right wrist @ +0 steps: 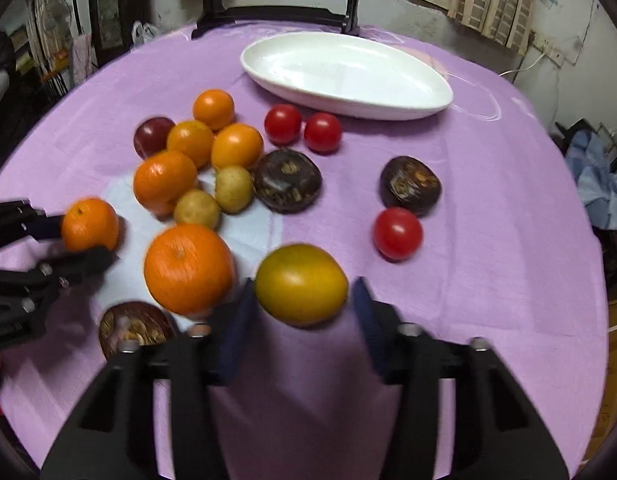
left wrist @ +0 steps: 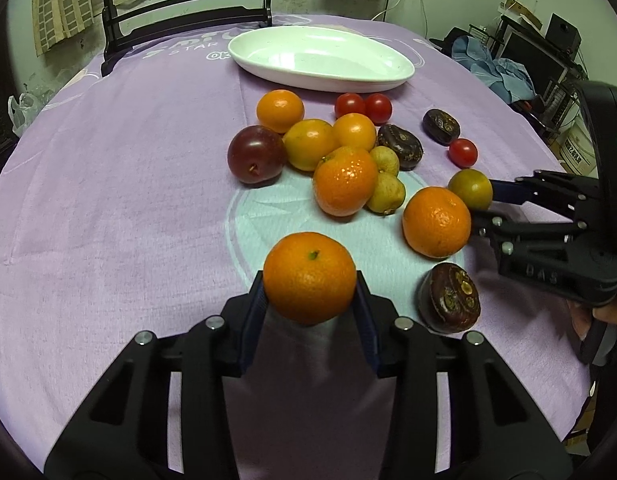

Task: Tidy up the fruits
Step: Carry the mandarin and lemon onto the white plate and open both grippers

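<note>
Fruits all short of the white dish [left wrist: 320, 58]: we see it bare; left tool [left wrist: 310, 280] grips a mandarin [left wrist: 309, 278], right tool [right wrist: 302, 286] brackets a yellow-green citrus [right wrist: 301, 284], grip unclear.

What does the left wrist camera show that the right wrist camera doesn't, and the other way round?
Only the left wrist view shows the left gripper from behind, both pads touching a tangerine, plus dark equipment racks at the right.

Only the right wrist view shows the right gripper from behind, a yellow-green citrus between its fingers with a visible gap at the right pad, plus a cluttered dark corner at the left.

Both show the empty white dish, the purple tablecloth, three cherry tomatoes and the chair.
</note>
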A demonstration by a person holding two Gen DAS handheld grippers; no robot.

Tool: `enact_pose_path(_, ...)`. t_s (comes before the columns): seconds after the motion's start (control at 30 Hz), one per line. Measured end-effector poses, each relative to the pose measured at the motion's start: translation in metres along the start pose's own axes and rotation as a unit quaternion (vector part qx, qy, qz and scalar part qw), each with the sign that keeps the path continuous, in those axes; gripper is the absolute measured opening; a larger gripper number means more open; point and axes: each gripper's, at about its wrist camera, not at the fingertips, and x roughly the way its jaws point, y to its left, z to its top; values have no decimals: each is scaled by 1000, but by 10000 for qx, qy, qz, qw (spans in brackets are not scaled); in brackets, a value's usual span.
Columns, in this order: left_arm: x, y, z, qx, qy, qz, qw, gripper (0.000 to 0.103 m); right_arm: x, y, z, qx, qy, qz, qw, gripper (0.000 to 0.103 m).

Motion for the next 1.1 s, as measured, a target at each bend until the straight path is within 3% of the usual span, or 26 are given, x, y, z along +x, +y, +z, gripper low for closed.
enact_pose_path(0.13, -5, 2, 1, 54, -70, -45, 10000, 42, -9, -2, -1, 84, -133, 26, 9999, 42)
enact_pose_path(0.3, -32, -1, 15, 275, -383, -52, 9989, 42, -45, -15, 4, 325, -660, 133, 9972, 42)
enact_pose_path(0.43, -49, -9, 54, 388, -705, -36, 9968, 42, -69, -23, 30, 412, -1246, 95, 9913, 43)
enact_pose_path(0.53, -37, -14, 98, 299, -831, 83, 9961, 42, -62, -30, 60, 453, -1525, -7, 9873, 43)
enact_pose_path(0.67, 0, -14, 148, 138, -828, 360, 9958, 42, -19, -36, 97, 392, -1258, -304, 9908, 43)
enact_pose_path(0.8, 43, -5, 175, -36, -567, 485, 9972, 42, 17, -42, 120, 323, -956, -416, 9940, 42)
enact_pose_path(1.0, 82, 7, 188, -230, -381, 569, 9974, 43, 58, -49, 134, 327, -539, -368, 9973, 43)
enact_pose_path(1.1, 91, 4, 190, -185, -280, 616, 9975, 44, 68, -46, 137, 220, -386, -458, 9980, 49)
